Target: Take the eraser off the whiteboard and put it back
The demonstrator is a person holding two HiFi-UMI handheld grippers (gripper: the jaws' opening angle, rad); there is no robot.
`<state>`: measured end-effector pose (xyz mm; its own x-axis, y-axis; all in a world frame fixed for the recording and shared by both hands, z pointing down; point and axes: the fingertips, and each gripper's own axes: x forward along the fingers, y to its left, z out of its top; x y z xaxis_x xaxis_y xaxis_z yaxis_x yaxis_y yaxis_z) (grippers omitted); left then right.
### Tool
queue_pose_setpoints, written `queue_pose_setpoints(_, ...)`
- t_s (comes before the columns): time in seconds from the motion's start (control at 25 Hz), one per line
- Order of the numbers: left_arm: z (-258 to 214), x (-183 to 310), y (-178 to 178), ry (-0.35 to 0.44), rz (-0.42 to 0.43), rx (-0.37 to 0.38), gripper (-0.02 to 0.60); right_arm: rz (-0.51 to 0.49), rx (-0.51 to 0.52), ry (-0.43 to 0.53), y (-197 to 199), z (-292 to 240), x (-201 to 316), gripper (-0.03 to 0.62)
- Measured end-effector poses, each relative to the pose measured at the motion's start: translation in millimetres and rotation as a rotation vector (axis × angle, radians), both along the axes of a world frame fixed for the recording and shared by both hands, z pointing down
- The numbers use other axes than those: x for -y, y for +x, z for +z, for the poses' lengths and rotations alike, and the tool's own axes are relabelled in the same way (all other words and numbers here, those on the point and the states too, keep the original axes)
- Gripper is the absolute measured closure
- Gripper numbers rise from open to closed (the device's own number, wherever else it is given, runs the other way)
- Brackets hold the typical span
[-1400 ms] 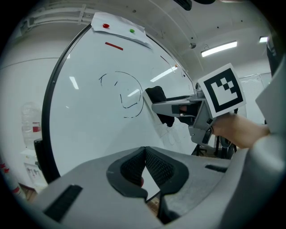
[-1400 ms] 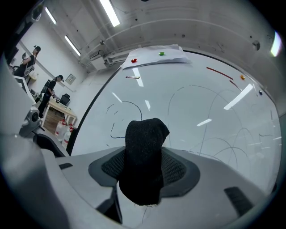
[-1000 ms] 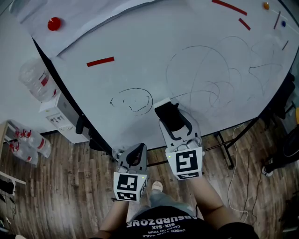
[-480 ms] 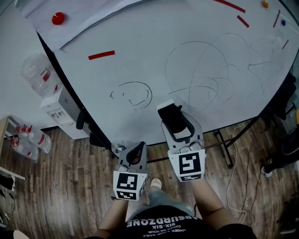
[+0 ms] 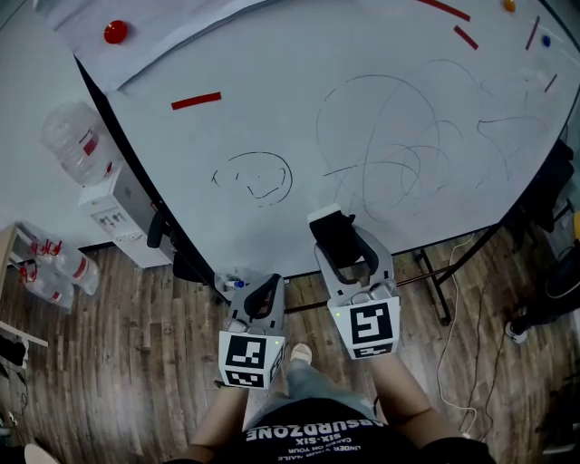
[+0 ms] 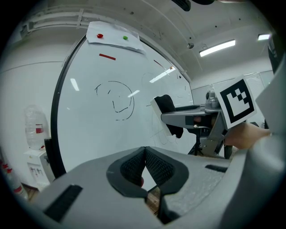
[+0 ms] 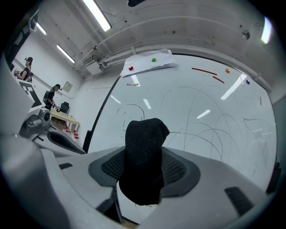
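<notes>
The left gripper (image 6: 144,154) sits at the lower centre, its ridged pads closed together with nothing between them; the whiteboard (image 6: 85,134) fills the left and centre, with a drawn face (image 6: 115,100), a red strip (image 6: 107,56) above it and a paper sheet (image 6: 114,38) at the upper left; at the right, the right gripper (image 6: 175,117) holds a black eraser (image 6: 165,103) near the board; a water bottle (image 6: 35,132) stands at far left.

A large clear water jug (image 5: 77,145) sits beside a white dispenser (image 5: 116,216) above a wood-plank floor (image 5: 118,362), smaller bottles (image 5: 68,267) nearby, a round red magnet (image 5: 115,32) pinning a paper sheet (image 5: 190,23).
</notes>
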<state>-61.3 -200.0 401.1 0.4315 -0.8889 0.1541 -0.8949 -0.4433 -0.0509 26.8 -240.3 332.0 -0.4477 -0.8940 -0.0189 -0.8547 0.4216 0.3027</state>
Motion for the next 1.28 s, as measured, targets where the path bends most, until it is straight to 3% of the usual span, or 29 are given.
queue_pose_setpoints(0.68, 1, -9, 4, 0.001, 0.006, -0.004, 0.574, -0.049, 0.088, -0.126, 1, 38, -22, 0.364)
queue_pose_setpoints(1.04, 7, -16, 9, -0.017, 0.022, -0.018, 0.574, -0.091, 0.186, -0.201, -2, 58, -36, 0.361)
queue_pose_setpoints(1.28, 14, -24, 7, -0.032, 0.022, -0.025, 0.574, -0.098, 0.166, -0.238, -9, 78, -50, 0.361)
